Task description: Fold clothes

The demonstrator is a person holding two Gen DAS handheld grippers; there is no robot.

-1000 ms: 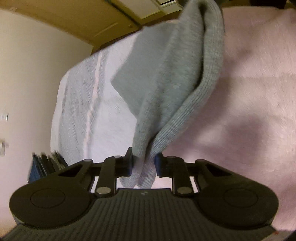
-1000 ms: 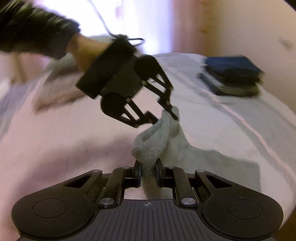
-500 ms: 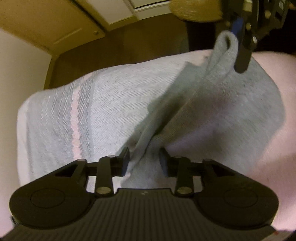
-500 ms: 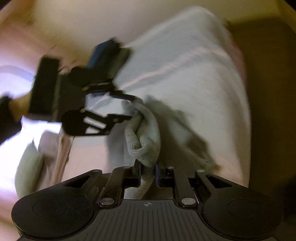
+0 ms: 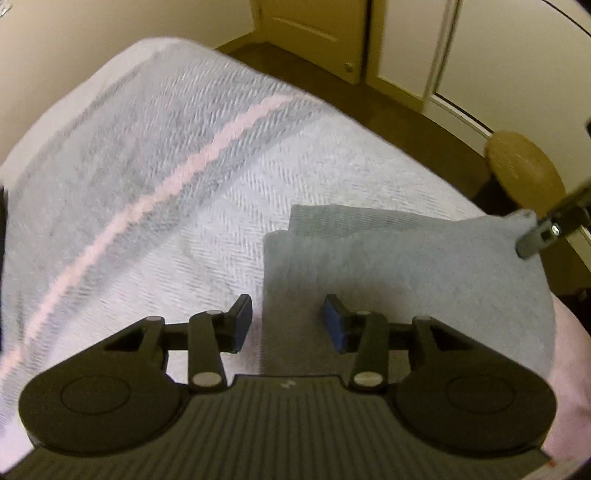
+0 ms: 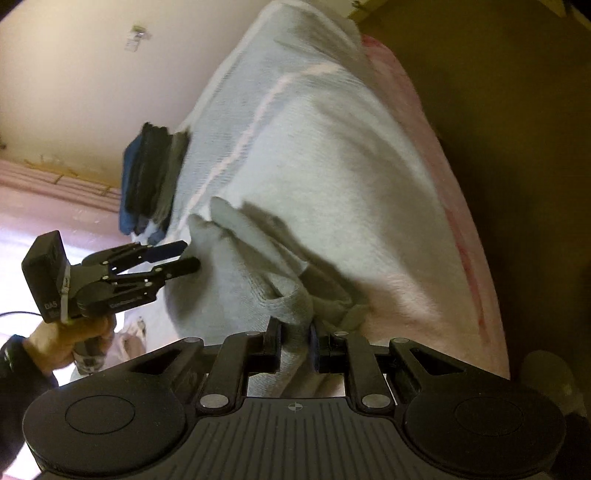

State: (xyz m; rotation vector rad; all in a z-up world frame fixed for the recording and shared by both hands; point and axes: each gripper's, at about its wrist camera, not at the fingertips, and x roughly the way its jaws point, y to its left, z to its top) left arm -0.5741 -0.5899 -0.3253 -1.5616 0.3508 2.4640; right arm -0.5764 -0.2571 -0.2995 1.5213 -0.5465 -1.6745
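A grey knitted garment (image 5: 406, 266) lies folded in two layers on the striped bed blanket (image 5: 147, 177). My left gripper (image 5: 288, 321) hovers over its left edge; its jaws are opening, and the cloth's edge lies between the blue pads (image 5: 334, 325) without being pressed. My right gripper (image 6: 293, 339) is shut on a bunched corner of the grey garment (image 6: 236, 280). Its fingertip (image 5: 543, 229) shows at the garment's far right corner in the left wrist view. In the right wrist view, a hand (image 6: 70, 339) holds the left gripper (image 6: 183, 256) at the garment's far edge.
A stack of folded dark clothes (image 6: 151, 181) sits on the blanket near the wall. A round wooden stool (image 5: 524, 170) stands on the dark floor (image 6: 517, 147) beyond the bed's edge. Pale closet doors (image 5: 314, 33) are behind it. Pink bedding (image 6: 461, 229) runs along the bed's side.
The garment has come down from hanging between both grippers to lying on the bed. The left gripper's jaws have spread and let it go. The right gripper still grips its corner.
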